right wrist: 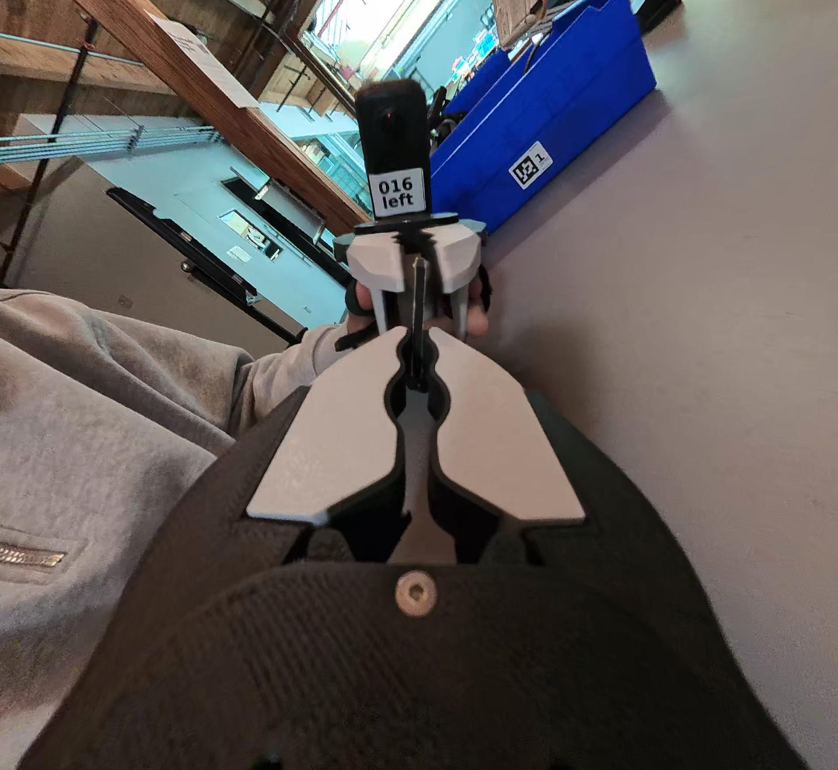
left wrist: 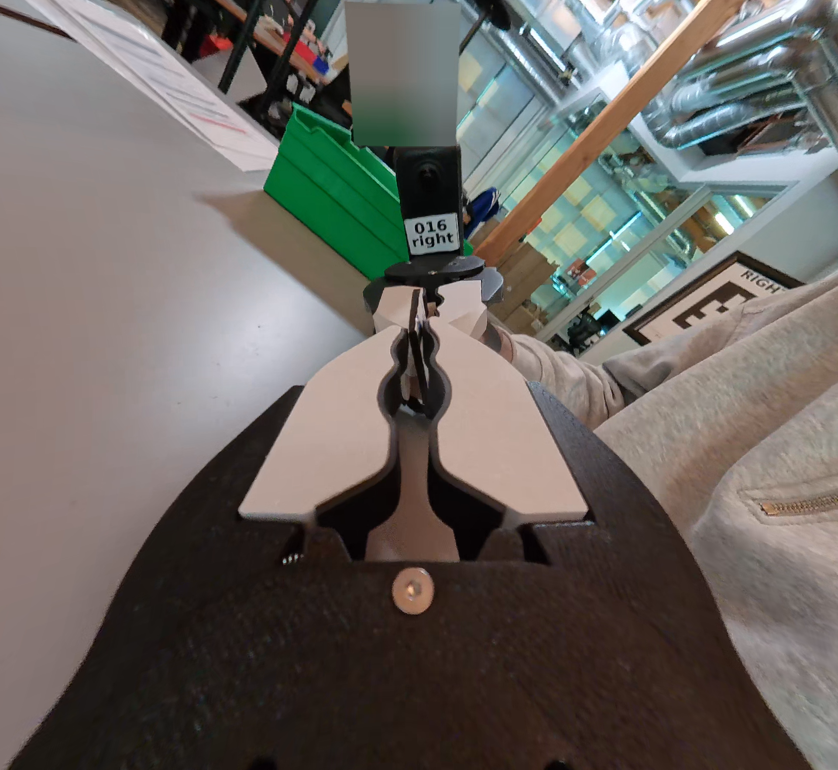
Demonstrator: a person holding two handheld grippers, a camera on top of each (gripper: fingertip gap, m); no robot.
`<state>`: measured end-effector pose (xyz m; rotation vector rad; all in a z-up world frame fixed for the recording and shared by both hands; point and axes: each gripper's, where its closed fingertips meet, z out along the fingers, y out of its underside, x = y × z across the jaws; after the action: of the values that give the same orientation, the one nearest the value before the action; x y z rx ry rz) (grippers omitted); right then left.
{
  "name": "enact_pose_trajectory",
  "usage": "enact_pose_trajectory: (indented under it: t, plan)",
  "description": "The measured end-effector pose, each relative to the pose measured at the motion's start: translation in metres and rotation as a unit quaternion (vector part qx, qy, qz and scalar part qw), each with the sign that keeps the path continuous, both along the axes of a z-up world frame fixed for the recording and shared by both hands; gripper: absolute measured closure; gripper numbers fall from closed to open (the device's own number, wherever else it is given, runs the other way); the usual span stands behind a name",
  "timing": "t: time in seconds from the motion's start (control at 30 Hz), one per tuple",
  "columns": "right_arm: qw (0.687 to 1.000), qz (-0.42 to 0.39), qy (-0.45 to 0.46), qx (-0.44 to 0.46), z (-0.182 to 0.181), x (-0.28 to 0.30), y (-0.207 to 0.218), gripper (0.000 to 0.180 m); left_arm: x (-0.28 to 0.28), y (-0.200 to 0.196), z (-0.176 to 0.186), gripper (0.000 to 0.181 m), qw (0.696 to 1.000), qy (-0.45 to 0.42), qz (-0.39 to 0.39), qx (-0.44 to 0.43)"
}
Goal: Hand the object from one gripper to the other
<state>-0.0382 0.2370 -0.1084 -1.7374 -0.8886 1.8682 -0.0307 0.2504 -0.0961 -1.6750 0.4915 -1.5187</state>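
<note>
Meeting tip to tip in mid-air, the left gripper (left wrist: 415, 342) and right gripper (right wrist: 415, 342) face each other head-on, each showing in the other's camera, which is what a handover needs. Between them sits the object (left wrist: 416, 331), a thin flat dark piece seen edge-on, so what it is I cannot tell.

Left gripper: fingers nearly closed, tips pinching the near end of the object. In the right wrist view, though, the far left fingers look somewhat spread around it, so how firm that hold is I cannot tell for sure.

Right gripper: fingers nearly closed, the object (right wrist: 418, 308) caught in the narrow slot at their tips, looks clamped. Both tools seem to have it at once, so my guess is mid-transfer, with one side yet to let go.

Object's long axis runs straight out ahead of each tool, along the fingers, bridging from one pair of tips to the other. Flat faces turned toward the finger pads, thin edge toward each camera; slightly tilted off the centre line in the left view.

Sleeve (left wrist: 680, 408) beside the left tool; bin (left wrist: 335, 199) ahead.
</note>
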Motion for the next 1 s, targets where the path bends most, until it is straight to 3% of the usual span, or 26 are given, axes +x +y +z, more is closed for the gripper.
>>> enact_pose_trajectory:
  t: [0.1, 0.17, 0.53, 0.8, 1.0]
  plan:
    - [0.999, -0.022, 0.022, -0.006, 0.007, 0.005, 0.008, 0.176, -0.001, 0.007, 0.003, 0.145, 0.999, -0.012, 0.032, 0.016]
    - [0.998, -0.035, 0.048, -0.012, 0.014, 0.010, 0.015, 0.176, -0.001, 0.008, 0.002, 0.138, 0.999, -0.015, 0.033, 0.014]
    - [0.991, -0.075, 0.107, 0.031, 0.038, 0.019, 0.021, 0.176, 0.012, -0.010, -0.002, 0.151, 0.998, -0.039, -0.049, -0.028]
    - [0.995, -0.052, 0.082, 0.034, 0.030, 0.012, 0.013, 0.176, 0.002, -0.003, 0.020, 0.145, 0.996, -0.088, 0.000, 0.013]
    - [0.996, -0.042, 0.048, 0.060, 0.020, 0.002, 0.005, 0.176, 0.001, -0.002, 0.020, 0.141, 0.991, -0.132, -0.009, -0.028]
